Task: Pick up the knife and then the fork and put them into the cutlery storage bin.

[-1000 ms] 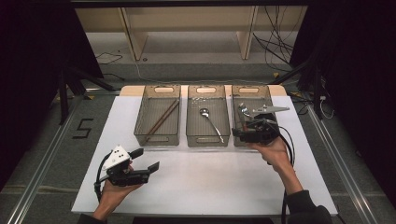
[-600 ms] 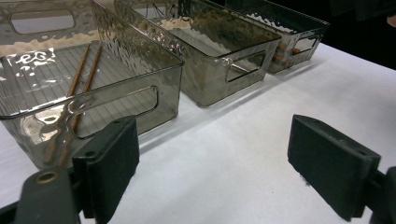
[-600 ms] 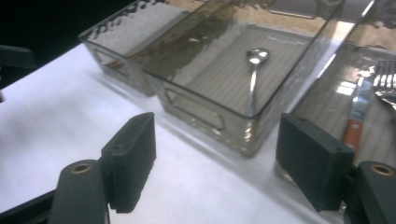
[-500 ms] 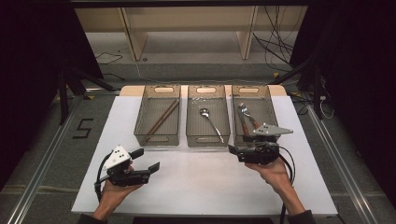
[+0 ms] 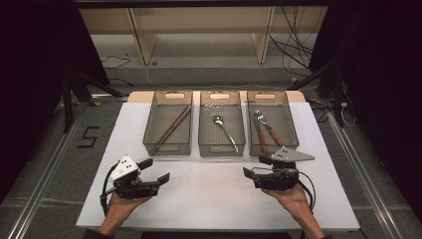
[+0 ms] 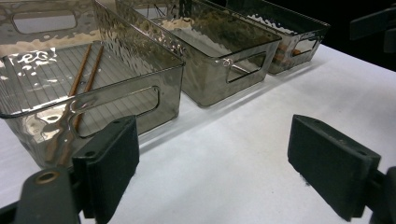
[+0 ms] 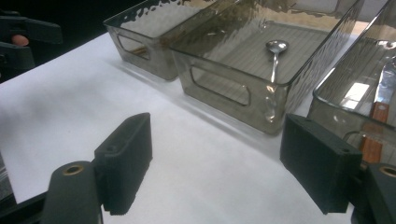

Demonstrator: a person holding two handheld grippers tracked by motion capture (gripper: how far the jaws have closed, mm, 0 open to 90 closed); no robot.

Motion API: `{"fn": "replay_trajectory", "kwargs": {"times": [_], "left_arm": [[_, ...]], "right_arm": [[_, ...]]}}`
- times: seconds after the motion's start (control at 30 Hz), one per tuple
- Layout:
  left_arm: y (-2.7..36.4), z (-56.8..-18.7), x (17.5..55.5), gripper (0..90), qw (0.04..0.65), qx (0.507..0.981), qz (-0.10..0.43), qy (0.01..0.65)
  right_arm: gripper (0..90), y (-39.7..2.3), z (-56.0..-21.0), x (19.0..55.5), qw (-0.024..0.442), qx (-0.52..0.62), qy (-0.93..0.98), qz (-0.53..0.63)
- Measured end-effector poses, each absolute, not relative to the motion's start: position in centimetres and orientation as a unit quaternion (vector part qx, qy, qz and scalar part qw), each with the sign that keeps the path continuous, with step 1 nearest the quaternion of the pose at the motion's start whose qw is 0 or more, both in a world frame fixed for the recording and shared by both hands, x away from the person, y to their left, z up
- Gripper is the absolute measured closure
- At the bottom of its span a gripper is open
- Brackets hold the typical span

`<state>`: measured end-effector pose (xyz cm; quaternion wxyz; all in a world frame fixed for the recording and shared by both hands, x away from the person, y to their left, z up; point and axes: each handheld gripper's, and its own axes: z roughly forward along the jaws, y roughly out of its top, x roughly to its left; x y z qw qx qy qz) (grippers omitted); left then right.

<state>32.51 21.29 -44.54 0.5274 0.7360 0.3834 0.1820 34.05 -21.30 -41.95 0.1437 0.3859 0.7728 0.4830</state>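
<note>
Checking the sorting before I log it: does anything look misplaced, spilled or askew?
Nothing stands out. Chopsticks, spoon and wooden-handled fork and knife each lie inside their own bin; both grippers hover open over bare table.

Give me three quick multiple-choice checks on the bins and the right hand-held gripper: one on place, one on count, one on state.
1. Which bin holds the spoon?
A. left bin
B. middle bin
C. right bin

2. How many smoky clear bins stand on the white table?
A. two
B. three
C. four

3. How is the right hand-held gripper?
A. jaws apart, nothing between them
B. shut on a fork
C. shut on the chopsticks

Answers:
1 B: the spoon lies in the middle bin, between the chopsticks in the left bin and the wooden-handled cutlery in the right bin.
2 B: three bins stand side by side.
3 A: its own view shows bare table between the spread jaws, which have just been opening.
</note>
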Motion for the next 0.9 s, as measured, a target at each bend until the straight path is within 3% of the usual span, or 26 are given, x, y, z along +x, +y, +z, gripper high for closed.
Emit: {"fn": "replay_trajectory", "kwargs": {"times": [0.9], "left_arm": [[21.2, -44.7, 32.3, 16.2, 0.526, 0.746, 0.168, 0.373]], "right_arm": [[21.7, -22.7, -44.3, 31.0, 0.151, 0.387, 0.757, 0.504]]}}
